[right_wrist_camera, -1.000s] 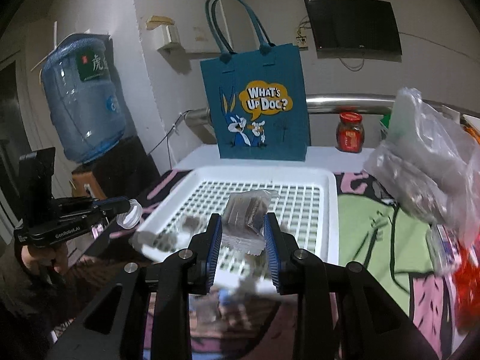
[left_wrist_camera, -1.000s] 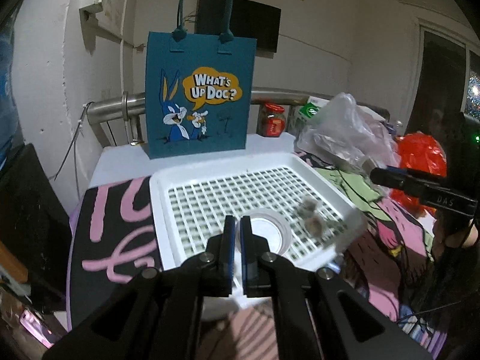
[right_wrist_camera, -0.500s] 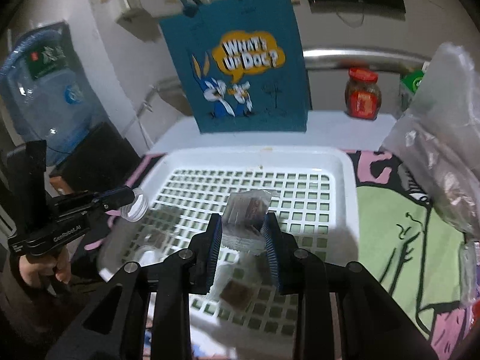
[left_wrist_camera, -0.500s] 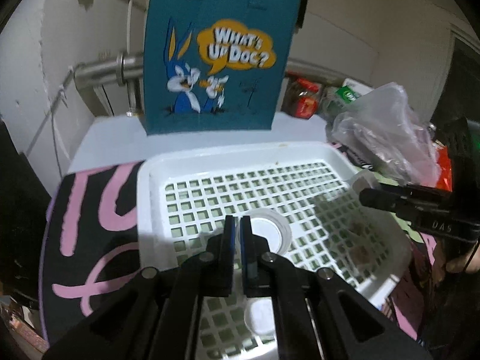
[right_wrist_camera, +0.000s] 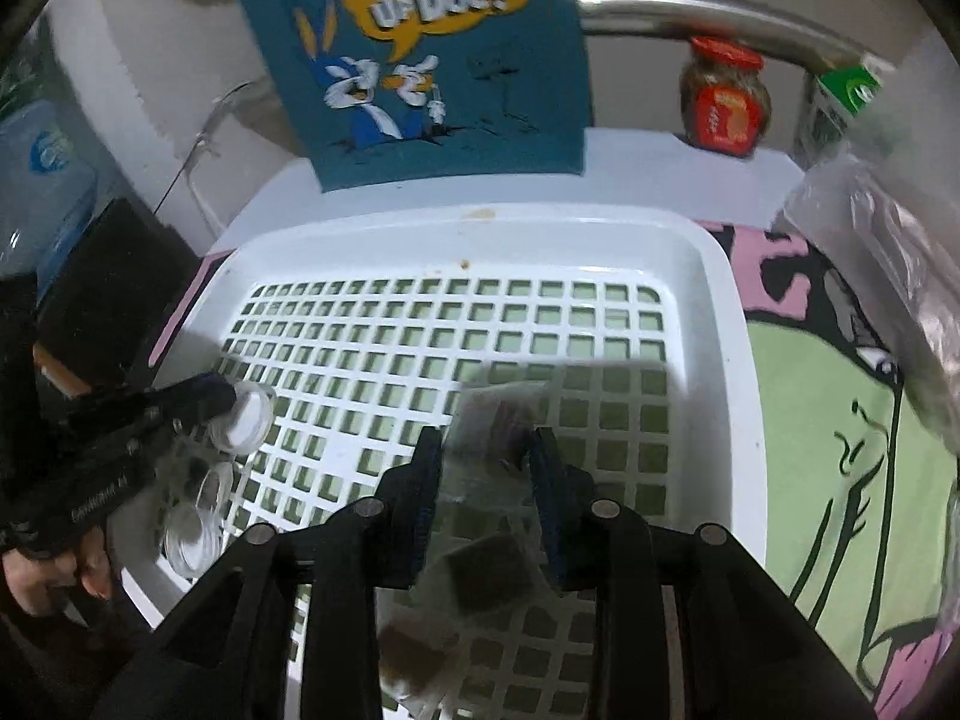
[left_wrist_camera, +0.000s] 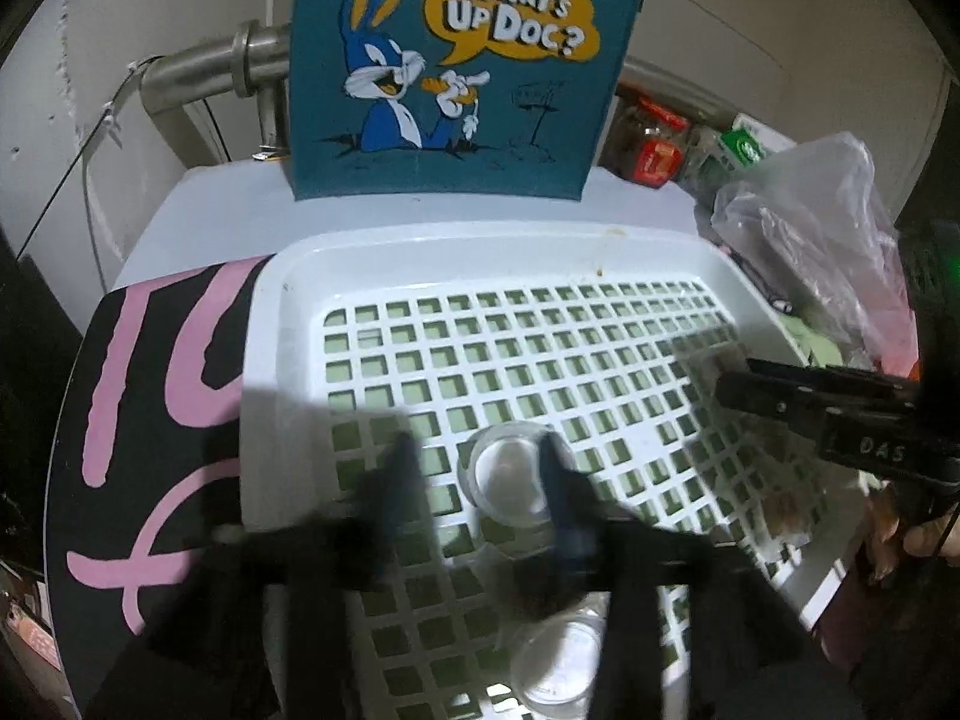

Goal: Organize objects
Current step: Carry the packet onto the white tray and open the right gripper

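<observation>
Both drops are into the tray (left_wrist_camera: 282,324); your left gripper (left_wrist_camera: 480,468), jaws just opened, has the lid (left_wrist_camera: 507,474) loose between them, so lift straight off; right gripper (right_wrist_camera: 486,468) (just widening, packet (right_wrist_camera: 495,420) between) finish opening before you pull back.

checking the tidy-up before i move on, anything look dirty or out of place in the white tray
Mostly tidy. The white tray has small brown specks on its far rim, like a stain or crumbs. A clear round container and clear packets lie loose inside.
</observation>
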`<state>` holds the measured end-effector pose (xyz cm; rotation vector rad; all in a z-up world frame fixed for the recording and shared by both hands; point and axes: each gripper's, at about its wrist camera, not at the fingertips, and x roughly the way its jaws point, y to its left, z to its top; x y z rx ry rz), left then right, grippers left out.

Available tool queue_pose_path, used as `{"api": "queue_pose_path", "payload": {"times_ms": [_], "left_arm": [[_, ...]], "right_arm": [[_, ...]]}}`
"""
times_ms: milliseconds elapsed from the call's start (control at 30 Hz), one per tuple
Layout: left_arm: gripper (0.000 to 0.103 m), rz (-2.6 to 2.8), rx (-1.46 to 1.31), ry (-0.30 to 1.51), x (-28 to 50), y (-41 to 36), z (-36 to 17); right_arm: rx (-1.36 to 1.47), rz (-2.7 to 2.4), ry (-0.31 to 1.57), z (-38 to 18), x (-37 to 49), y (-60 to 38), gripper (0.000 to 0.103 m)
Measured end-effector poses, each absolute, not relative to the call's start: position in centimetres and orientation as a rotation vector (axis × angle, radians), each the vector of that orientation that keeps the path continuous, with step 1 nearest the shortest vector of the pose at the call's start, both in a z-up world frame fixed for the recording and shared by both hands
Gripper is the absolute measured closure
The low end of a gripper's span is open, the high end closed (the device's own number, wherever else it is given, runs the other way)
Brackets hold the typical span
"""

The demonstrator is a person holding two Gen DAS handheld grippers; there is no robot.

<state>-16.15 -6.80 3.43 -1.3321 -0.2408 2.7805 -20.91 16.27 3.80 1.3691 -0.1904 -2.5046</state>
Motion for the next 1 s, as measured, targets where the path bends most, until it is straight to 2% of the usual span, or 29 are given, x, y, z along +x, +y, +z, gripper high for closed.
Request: {"api": "queue_pose_path", "payload": {"times_ms": [133,233,300,467,533,633,833,1000], "left_arm": [[0.051,2.786,-1.229,-0.301,-14.7,-7.3,5.8],[0.043,2.821,-1.145,-0.283,-12.9,-7.1,8.1],[0.042,2.837,-1.089,-0.273,-11.5,-6.8,9.5],[0.04,2.861,-0.963,-0.247,-8.0,-6.1,12.4],[0.032,2.867,-0.921,-0.241,-6.4,-5.8,13.0],[0.029,2.876,-0.879,-0.219,-3.9,-5.3,13.3],[0.029,2.875,-0.894,-0.207,-0.6,-4.7,11.8],[0.029,2.859,-0.951,-0.202,1.0,-4.2,9.8]], "right_arm": [[1.262,-2.543,-0.333,6.5,-19.5,18.2,0.047],[1.128,-2.585,-0.411,9.4,-17.4,19.9,0.036],[1.045,-2.607,-0.417,11.3,-15.6,20.6,0.03],[0.89,-2.614,-0.4,15.2,-10.7,20.7,0.026],[0.838,-2.614,-0.374,16.1,-8.7,20.4,0.024],[0.721,-2.636,-0.315,16.9,-5.2,20.1,0.02],[0.601,-2.657,-0.2,16.0,-0.6,18.9,0.017],[0.615,-2.647,-0.132,13.8,1.0,18.0,0.017]]}}
